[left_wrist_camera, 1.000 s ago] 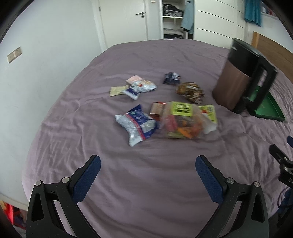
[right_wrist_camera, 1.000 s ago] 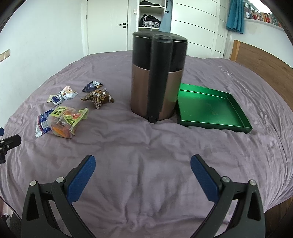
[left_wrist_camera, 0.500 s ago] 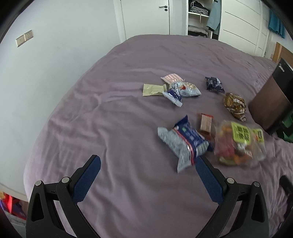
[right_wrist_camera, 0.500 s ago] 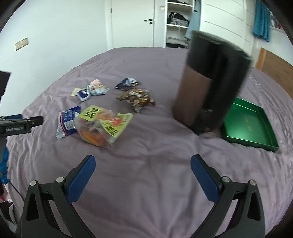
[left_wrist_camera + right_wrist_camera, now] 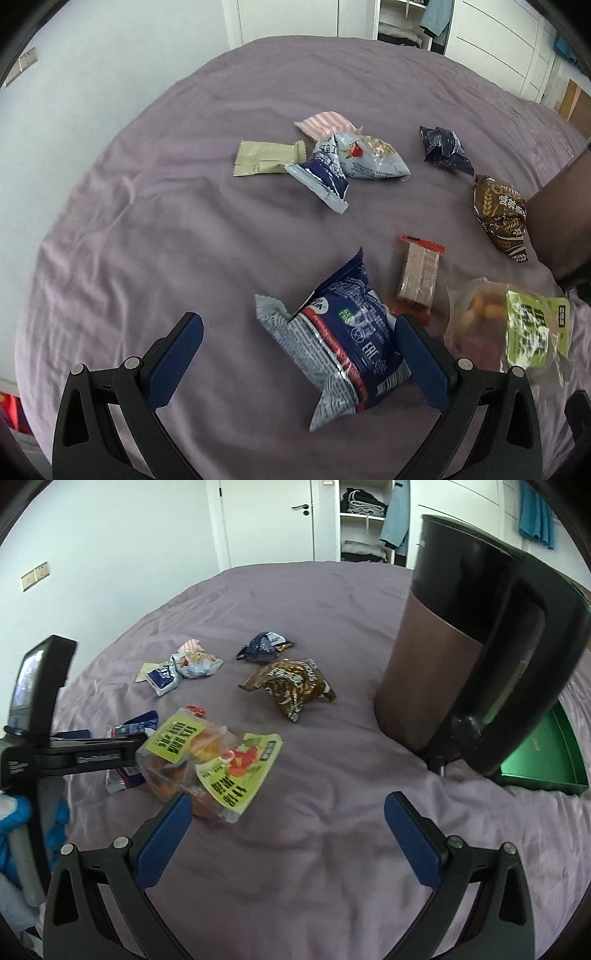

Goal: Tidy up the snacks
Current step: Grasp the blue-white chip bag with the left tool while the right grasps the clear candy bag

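Left gripper (image 5: pixel 299 354): jaws spreading wide, blue pads facing inward, both black fingers reaching forward and low over the bed. Right gripper (image 5: pixel 288 830): jaws likewise standing wide apart, nothing sitting between the pads. In the right wrist view, the left gripper is showing side-on at the left edge.

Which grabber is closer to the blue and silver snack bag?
Left. The left gripper is open around the crinkly blue and silver snack bag; the right gripper hovers farther off, beside the clear bag of orange snacks.
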Tool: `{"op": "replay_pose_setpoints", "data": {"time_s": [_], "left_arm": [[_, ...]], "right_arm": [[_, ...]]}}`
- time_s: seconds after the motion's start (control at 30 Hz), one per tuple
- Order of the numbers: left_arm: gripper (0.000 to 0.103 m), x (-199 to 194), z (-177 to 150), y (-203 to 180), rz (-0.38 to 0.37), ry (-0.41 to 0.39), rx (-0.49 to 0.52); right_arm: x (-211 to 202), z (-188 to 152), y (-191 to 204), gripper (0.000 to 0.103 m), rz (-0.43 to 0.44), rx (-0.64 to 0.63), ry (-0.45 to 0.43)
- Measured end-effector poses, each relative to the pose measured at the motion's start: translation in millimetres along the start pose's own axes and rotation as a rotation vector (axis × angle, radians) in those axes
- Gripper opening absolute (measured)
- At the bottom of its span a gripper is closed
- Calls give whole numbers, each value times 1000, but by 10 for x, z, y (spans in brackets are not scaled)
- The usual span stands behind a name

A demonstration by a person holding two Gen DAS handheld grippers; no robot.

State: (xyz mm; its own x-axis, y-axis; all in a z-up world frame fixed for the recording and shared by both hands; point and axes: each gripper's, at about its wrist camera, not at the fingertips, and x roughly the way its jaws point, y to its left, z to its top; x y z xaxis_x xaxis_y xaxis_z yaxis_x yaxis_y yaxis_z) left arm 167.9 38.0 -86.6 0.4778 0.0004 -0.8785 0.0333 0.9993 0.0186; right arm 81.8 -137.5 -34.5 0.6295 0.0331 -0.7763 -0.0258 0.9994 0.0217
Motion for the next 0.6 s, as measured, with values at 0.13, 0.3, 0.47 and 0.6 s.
{"op": "replay_pose_setpoints", "data": {"time_s": [0.13,0.3,0.47,0.6], "left_arm": [[102,70,41,34,-17,5,10],[102,112,45,79,-23,17,32],[102,154,-44,86,17,25,108],[102,271,-17,199,-46,80,94]], "right_arm": [[42,112,111,103,37,10,18],[184,230,274,103,106,53,59],[507,306,371,103,145,97,128],[760,326,409,103,188,125,177]]}}
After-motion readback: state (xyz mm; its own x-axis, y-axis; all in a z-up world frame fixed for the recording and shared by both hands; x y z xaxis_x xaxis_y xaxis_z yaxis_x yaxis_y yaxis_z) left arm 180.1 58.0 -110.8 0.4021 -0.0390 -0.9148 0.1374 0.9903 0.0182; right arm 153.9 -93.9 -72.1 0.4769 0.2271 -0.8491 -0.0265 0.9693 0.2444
